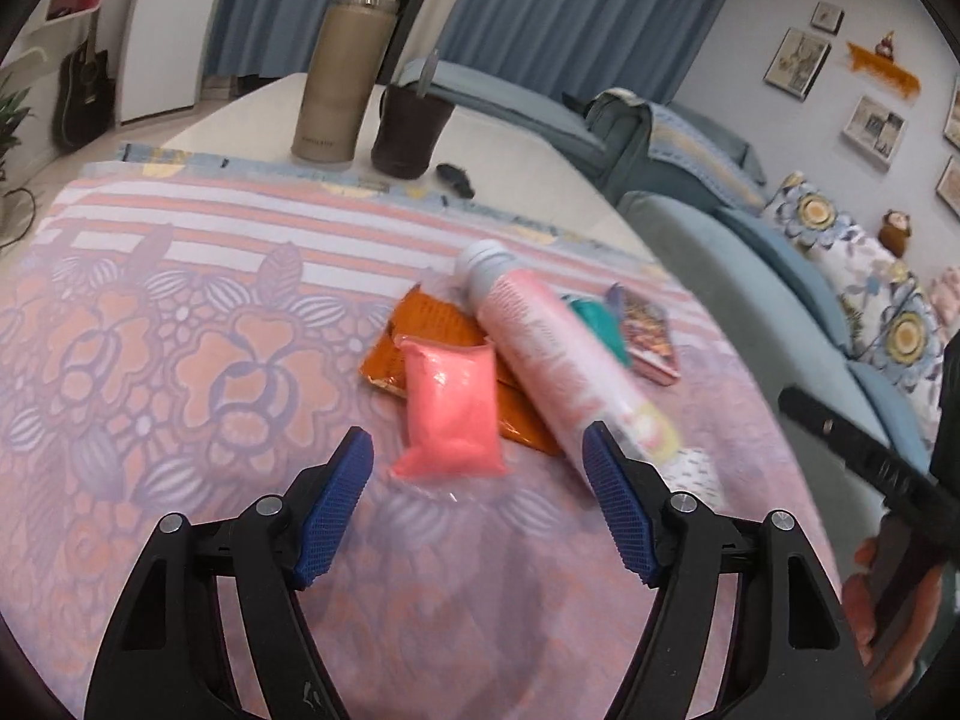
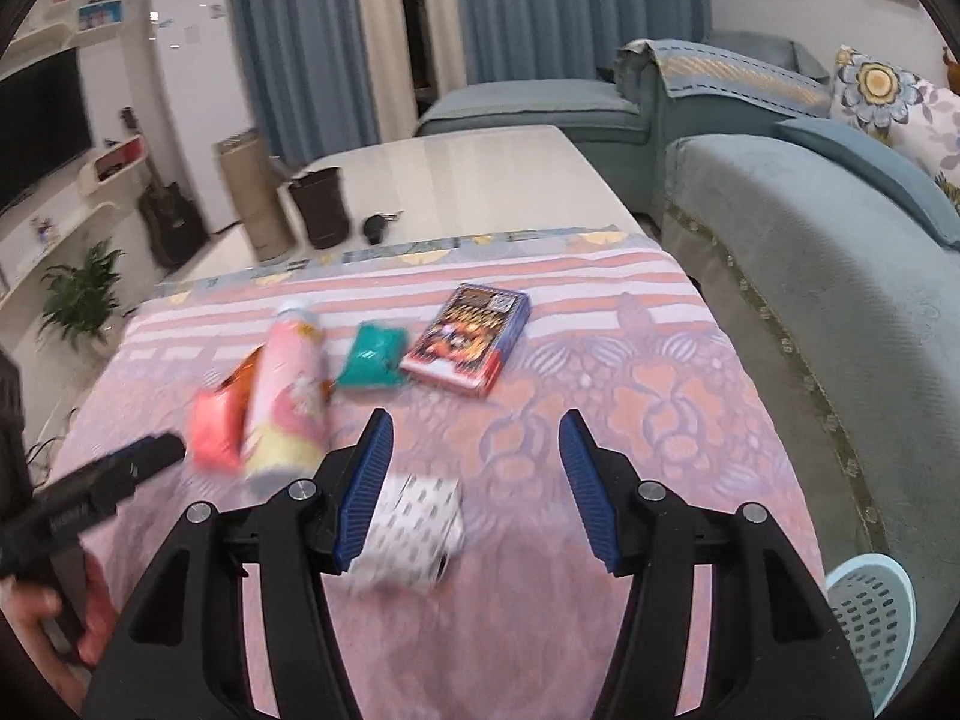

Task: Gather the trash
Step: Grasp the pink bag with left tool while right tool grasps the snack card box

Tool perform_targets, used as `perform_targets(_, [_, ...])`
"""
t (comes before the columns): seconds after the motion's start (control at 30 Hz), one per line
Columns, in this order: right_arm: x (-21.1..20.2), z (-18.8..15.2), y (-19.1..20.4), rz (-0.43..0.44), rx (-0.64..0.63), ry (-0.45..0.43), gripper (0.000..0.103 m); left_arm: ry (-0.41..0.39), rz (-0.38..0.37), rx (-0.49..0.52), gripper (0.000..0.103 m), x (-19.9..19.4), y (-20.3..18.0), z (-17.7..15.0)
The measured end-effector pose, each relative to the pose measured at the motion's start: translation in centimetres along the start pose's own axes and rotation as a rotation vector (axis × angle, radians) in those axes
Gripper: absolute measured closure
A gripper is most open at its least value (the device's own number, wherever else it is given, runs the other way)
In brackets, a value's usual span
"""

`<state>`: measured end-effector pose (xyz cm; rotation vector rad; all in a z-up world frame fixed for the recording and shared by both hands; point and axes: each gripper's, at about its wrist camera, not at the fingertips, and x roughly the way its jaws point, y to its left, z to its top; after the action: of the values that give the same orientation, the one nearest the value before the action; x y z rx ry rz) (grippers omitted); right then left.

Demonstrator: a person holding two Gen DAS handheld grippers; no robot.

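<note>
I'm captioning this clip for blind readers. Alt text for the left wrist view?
An open left gripper hovers over a pink packet lying on an orange wrapper beside a pink can on a floral tablecloth.

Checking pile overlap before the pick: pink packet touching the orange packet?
Touching. The left wrist view shows the pink packet lying on top of the orange packet, covering its middle, no gap between them.

The bottle (image 1: 558, 372) lies across the wrapper (image 1: 441, 336), with the box (image 2: 468, 339) behind it.
</note>
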<state>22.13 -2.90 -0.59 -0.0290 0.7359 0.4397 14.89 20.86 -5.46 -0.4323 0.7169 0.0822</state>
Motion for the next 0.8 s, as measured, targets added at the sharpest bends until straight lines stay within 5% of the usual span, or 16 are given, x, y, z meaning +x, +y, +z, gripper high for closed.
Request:
perform_targets(0.2, [5.3,2.3,0.2,-0.015,0.018,0.035,0.038,0.076,0.037,-0.014,0.049,3.9,0.7,1.1])
perform_targets(0.27, [7.2,3.2,0.1,0.005,0.054,0.067,0.038,0.074,0.061,-0.008,0.068,4.0,0.6,0.8])
perform_targets(0.57, [14.3,4.8,-0.4,0.018,0.191,0.181,0.038,0.023,-0.029,-0.05,0.069,2.7,1.5,0.4])
perform_targets(0.8, [15.8,5.3,2.6,-0.114,0.066,0.23,0.036,0.012,-0.016,-0.042,0.069,2.3,1.1,0.3])
